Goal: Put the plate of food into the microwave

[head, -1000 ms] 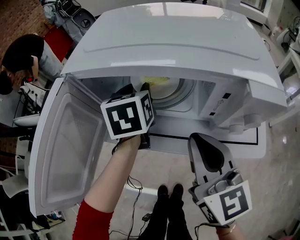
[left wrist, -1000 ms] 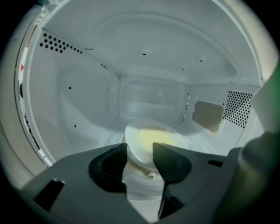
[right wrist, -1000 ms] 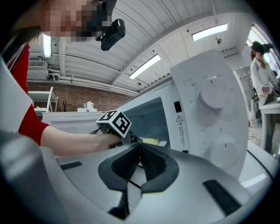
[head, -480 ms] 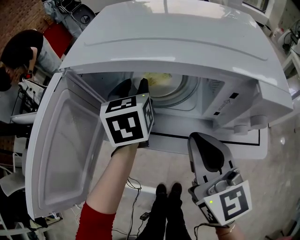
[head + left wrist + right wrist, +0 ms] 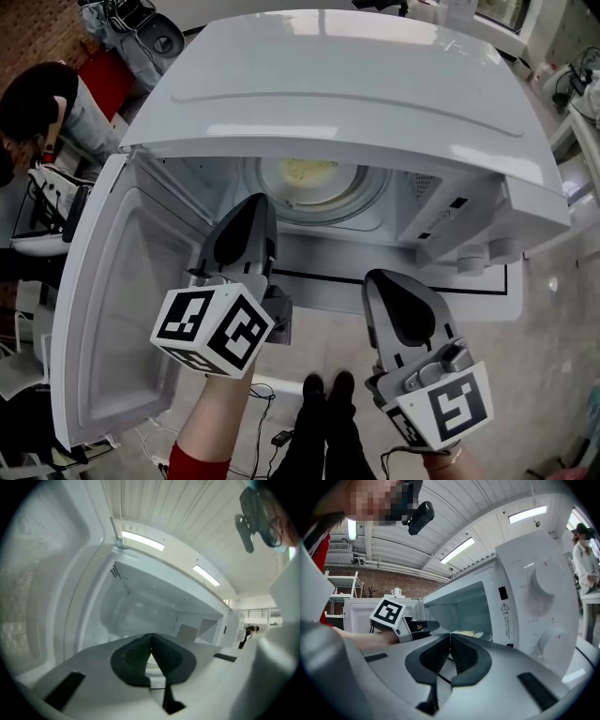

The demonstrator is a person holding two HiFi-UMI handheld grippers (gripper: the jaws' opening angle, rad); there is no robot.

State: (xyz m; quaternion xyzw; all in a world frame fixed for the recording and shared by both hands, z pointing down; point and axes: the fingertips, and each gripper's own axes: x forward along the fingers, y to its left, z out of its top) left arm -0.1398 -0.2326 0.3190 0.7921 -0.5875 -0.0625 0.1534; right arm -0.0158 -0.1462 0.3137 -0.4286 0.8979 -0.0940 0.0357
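A white plate [image 5: 317, 186] with pale yellow food [image 5: 306, 170] sits on the turntable inside the open white microwave [image 5: 347, 84]. My left gripper [image 5: 255, 202] is outside the cavity, just in front of its left half and apart from the plate. Its jaws are closing; in the left gripper view [image 5: 151, 638] the pads meet with nothing between them. My right gripper [image 5: 386, 281] hangs lower, in front of the microwave's base, shut and empty. The right gripper view [image 5: 450, 638] shows the food [image 5: 465, 633] inside the cavity.
The microwave door [image 5: 131, 300] stands swung open to the left, beside my left arm. Two knobs [image 5: 502, 249] are on the right-hand control panel. A person [image 5: 42, 108] is at the far left. Cables and my feet [image 5: 328, 389] are on the floor below.
My left gripper has drawn back out of the cavity, towards me and downward, leaving the plate fully in view on the turntable. The right gripper has barely moved.
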